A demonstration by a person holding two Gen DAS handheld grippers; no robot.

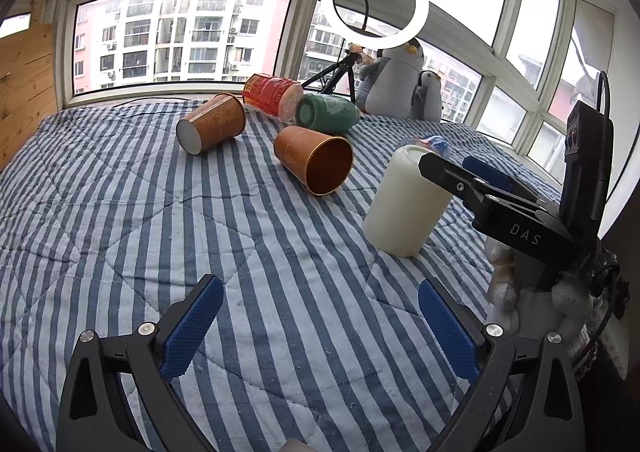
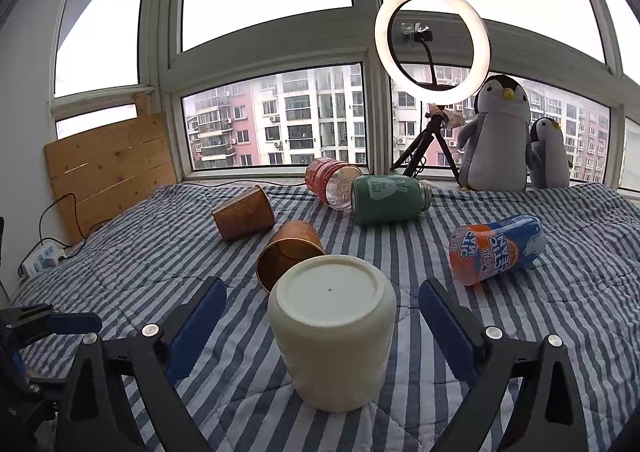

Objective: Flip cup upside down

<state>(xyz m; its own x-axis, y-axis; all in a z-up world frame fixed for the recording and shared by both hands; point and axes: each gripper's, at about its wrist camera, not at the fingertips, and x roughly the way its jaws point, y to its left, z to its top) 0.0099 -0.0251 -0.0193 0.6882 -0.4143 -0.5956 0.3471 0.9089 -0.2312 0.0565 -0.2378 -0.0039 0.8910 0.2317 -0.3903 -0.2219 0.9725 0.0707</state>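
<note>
Both hand-held grippers, left (image 1: 320, 328) and right (image 2: 322, 328), gape wide; cream cup (image 2: 332, 336) stands inverted.

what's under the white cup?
The white cup stands base-up on the striped quilt, rim down between the open right gripper fingers. Only quilt shows around it; whatever is beneath or inside is covered.

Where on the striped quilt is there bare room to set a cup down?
Bare quilt lies left of the white cup, in front of the two copper cups. Crowded: the far middle, where green jar and red bottle cluster with them.
</note>
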